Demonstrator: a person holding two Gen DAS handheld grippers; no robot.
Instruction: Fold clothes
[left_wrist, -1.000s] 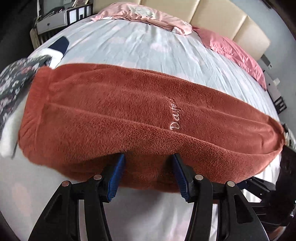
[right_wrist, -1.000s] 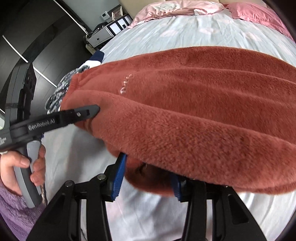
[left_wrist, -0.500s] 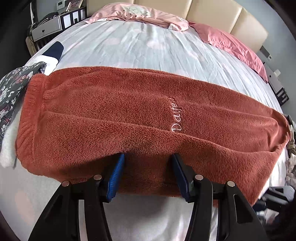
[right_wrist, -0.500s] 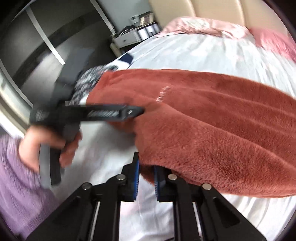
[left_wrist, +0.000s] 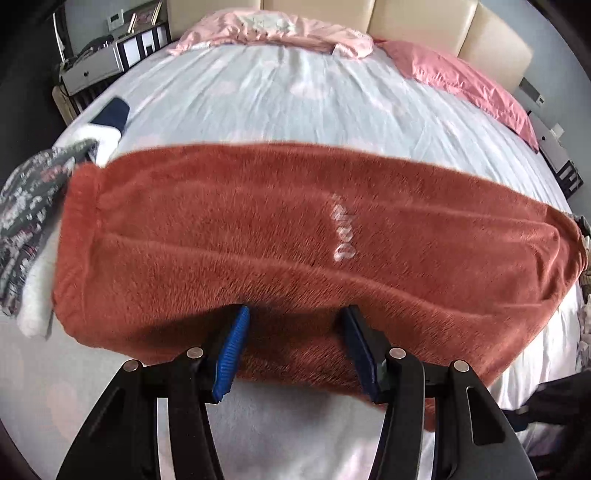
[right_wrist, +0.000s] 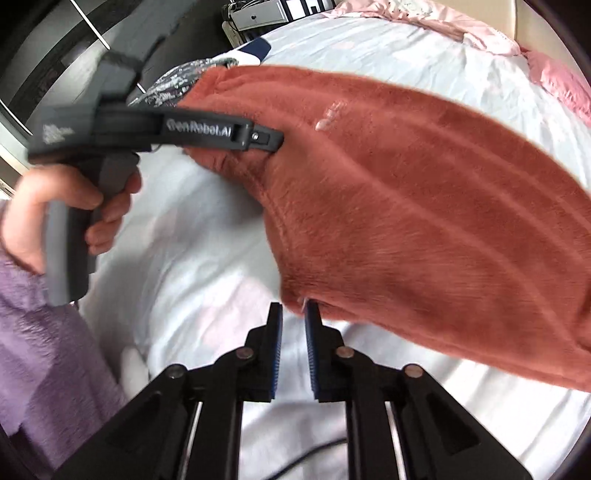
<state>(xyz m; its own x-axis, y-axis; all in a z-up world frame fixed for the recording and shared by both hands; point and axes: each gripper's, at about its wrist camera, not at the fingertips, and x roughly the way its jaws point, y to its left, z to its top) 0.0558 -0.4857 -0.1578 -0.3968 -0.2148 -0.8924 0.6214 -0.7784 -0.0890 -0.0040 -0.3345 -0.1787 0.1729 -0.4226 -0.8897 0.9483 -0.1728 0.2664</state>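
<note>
At the far left of the left wrist view we see a dark floral-print garment and a white fluffy piece lying at the edge of the bed, beside a navy and white item; whether these are folded already or waiting their turn we cannot tell.

Moving right, the rust-red fleece garment with white embroidered lettering lies across the middle of the pale blue bedsheet with faint pink patches, stretched from left to right in a long band. We judge it has been doubled lengthwise at least once, since its near edge looks thick and rolled. The left gripper has its jaws wide apart, one blue pad on either side of that bulky near edge; the fabric sits between them but we do not see it pinched.

Further right, in the right wrist view, the right gripper has its jaws drawn nearly together at the garment's near corner. A sliver of fabric edge seems to sit between the pads, but a visible gap remains, so we cannot tell if it really grips.

We judge the fold is under way: crosswise folds to shorten the band look left to do.
</note>
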